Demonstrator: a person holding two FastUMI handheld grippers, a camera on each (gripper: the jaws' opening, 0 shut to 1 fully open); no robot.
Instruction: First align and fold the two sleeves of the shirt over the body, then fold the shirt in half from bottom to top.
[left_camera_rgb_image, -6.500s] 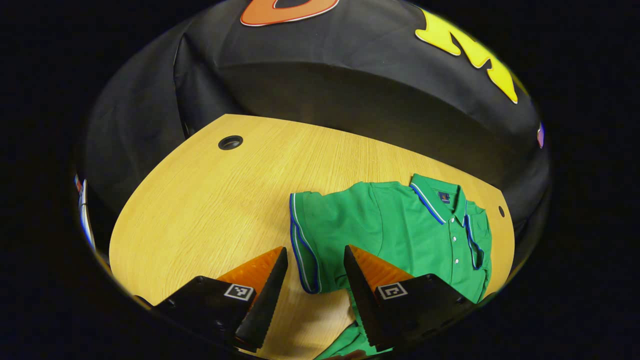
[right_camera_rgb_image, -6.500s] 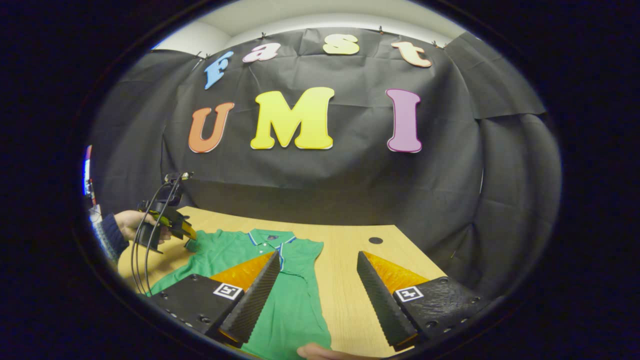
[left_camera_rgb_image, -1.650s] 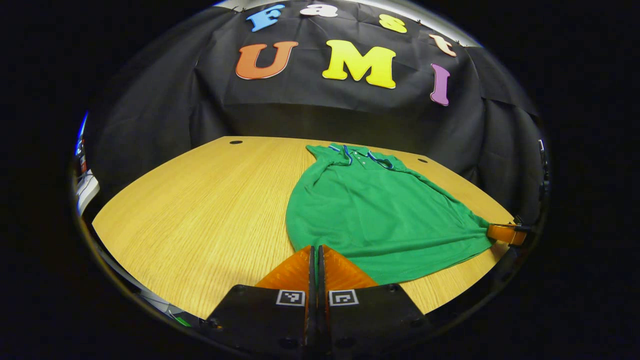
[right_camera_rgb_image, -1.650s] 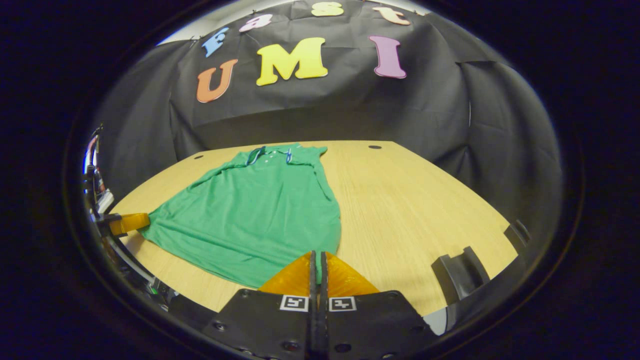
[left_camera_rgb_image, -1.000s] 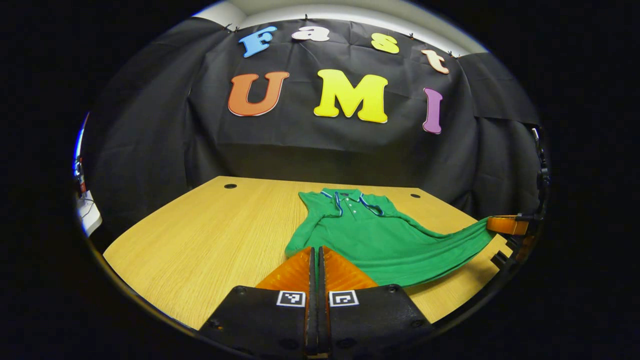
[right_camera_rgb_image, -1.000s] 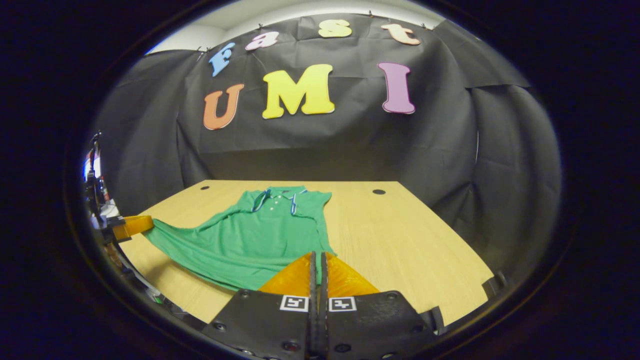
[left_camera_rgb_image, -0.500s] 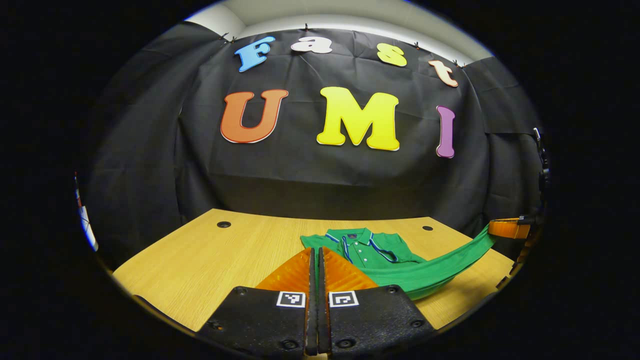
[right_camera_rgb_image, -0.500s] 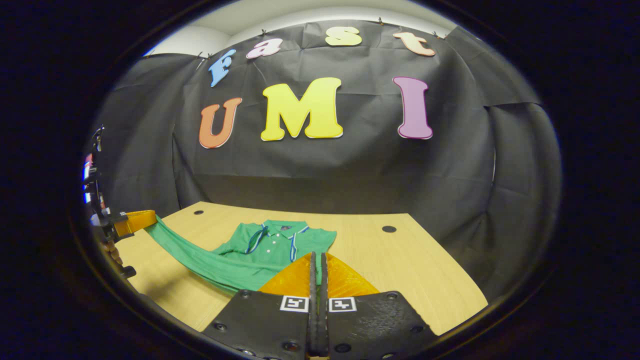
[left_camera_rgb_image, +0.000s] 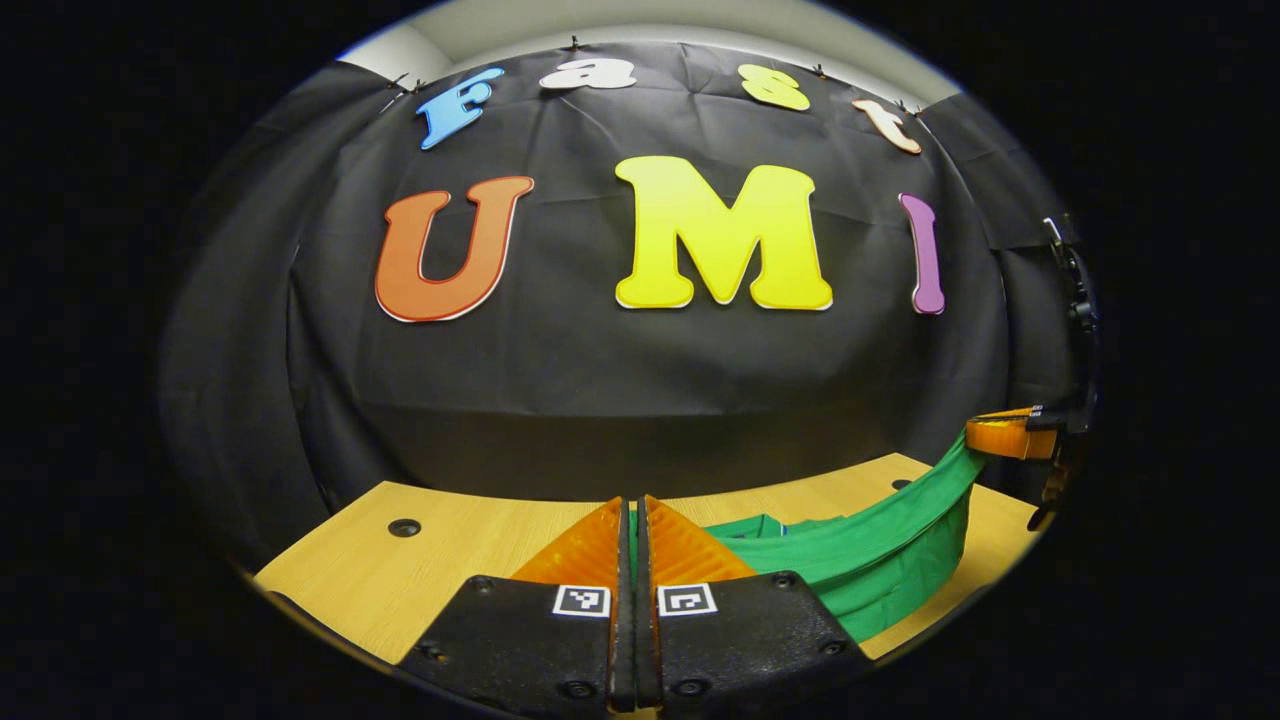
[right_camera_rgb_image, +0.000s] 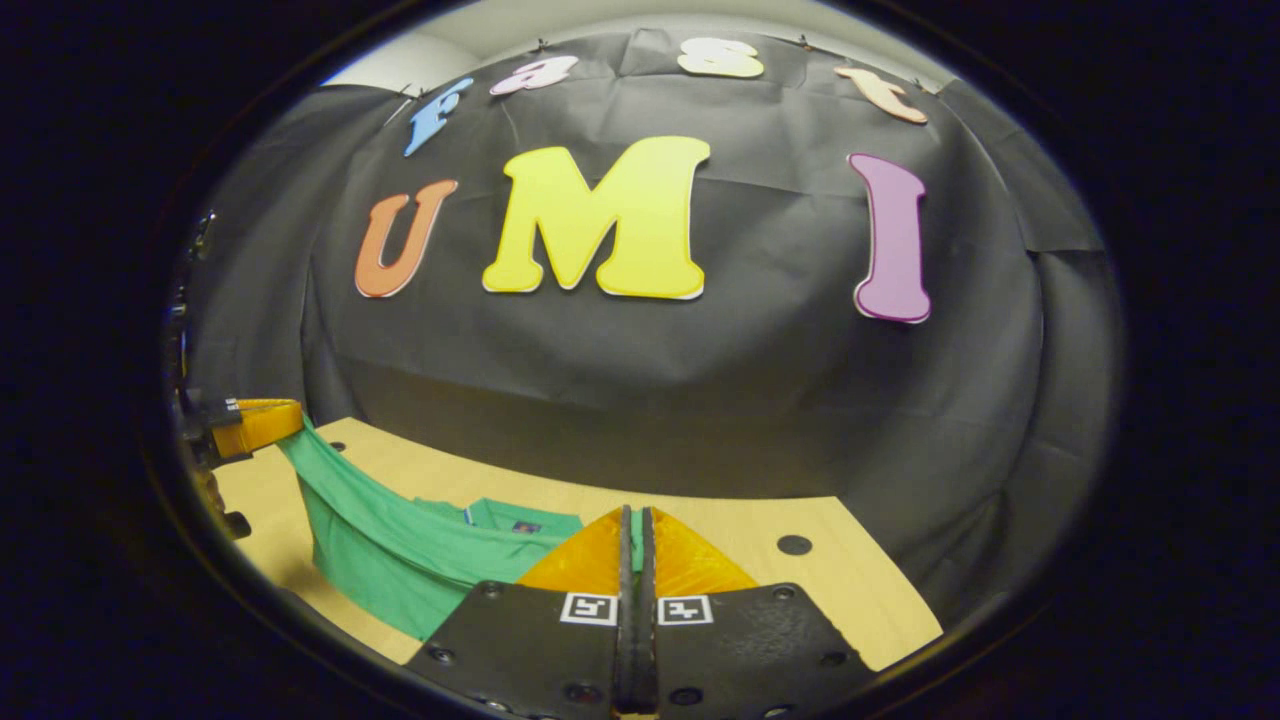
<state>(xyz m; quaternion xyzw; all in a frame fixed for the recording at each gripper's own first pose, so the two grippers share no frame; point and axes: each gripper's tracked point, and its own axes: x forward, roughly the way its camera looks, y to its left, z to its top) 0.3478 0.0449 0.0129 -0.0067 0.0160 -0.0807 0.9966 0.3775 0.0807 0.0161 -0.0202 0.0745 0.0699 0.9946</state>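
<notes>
Jaws on both the left gripper (left_camera_rgb_image: 634, 520) and right gripper (right_camera_rgb_image: 632, 530) are clamped on the hem of the green shirt (left_camera_rgb_image: 880, 545), lifted between them above the worktop (left_camera_rgb_image: 440, 560); its collar (right_camera_rgb_image: 515, 518) lies just ahead, so the hem travels forward.

Left hand-held gripper (left_camera_rgb_image: 634, 515): fingers pressed together with a strip of green shirt (left_camera_rgb_image: 880, 545) hem pinched between them, raised above the surface (left_camera_rgb_image: 370, 585), pointing level toward the back wall. Right hand-held gripper (right_camera_rgb_image: 634, 525): fingers likewise closed on the hem, same height and heading. Each appears at the edge of the other's view, the cloth hanging slack between them.
</notes>
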